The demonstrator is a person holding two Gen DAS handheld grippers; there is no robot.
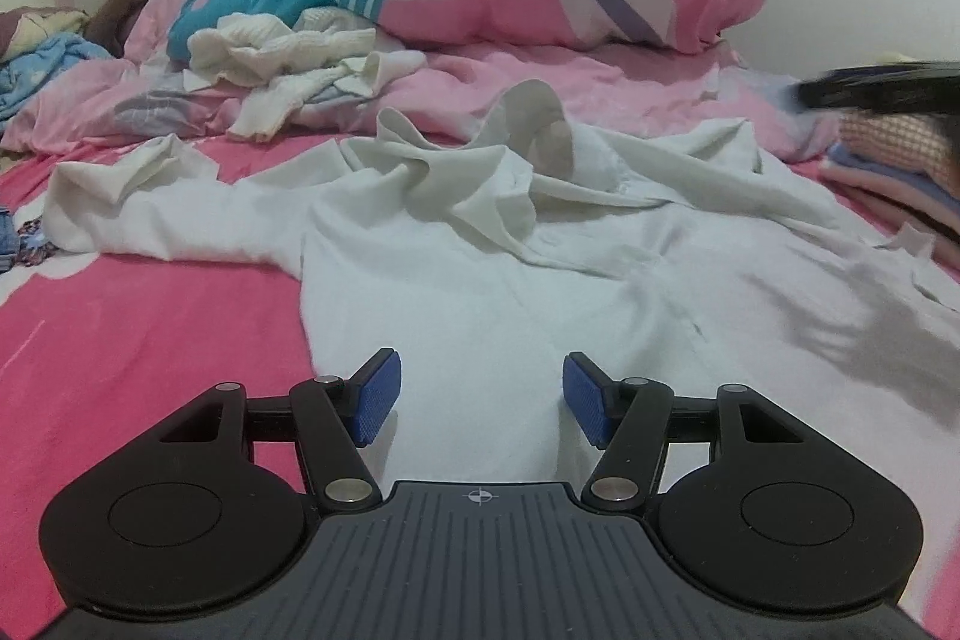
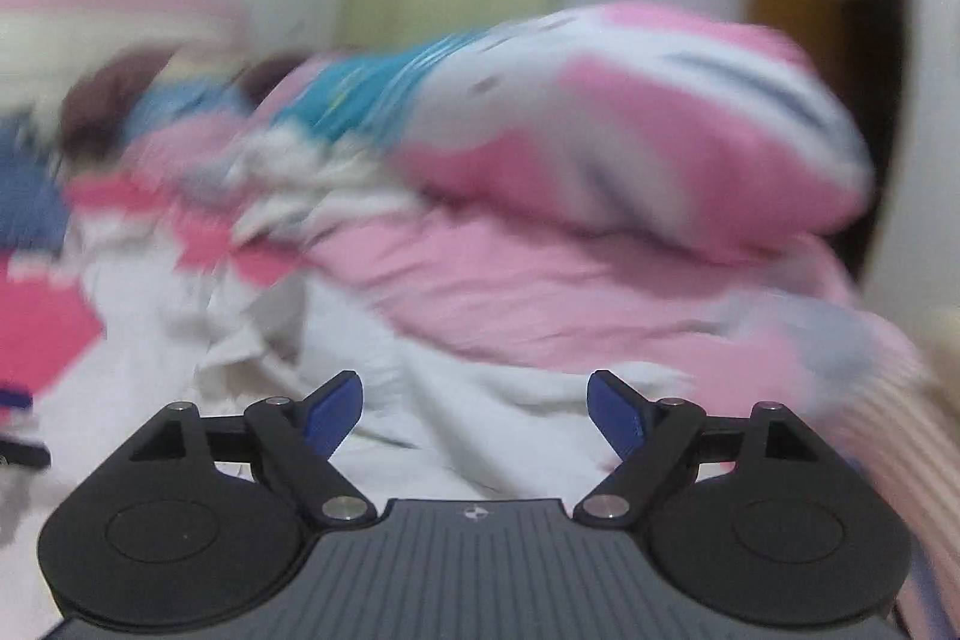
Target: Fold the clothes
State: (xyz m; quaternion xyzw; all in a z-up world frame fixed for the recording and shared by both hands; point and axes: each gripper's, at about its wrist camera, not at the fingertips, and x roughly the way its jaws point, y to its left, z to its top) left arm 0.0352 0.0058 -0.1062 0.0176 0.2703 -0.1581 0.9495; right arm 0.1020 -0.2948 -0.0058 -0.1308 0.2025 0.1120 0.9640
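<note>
A rumpled white cotton shirt (image 1: 480,244) lies spread on the pink bedsheet (image 1: 150,340), collar bunched, not folded. The left gripper (image 1: 480,394) hovers low over its hem, fingers parted and empty, apparently lining up an edge. The right gripper (image 2: 474,412), likewise spread, holds nothing; its view is blurred.
</note>
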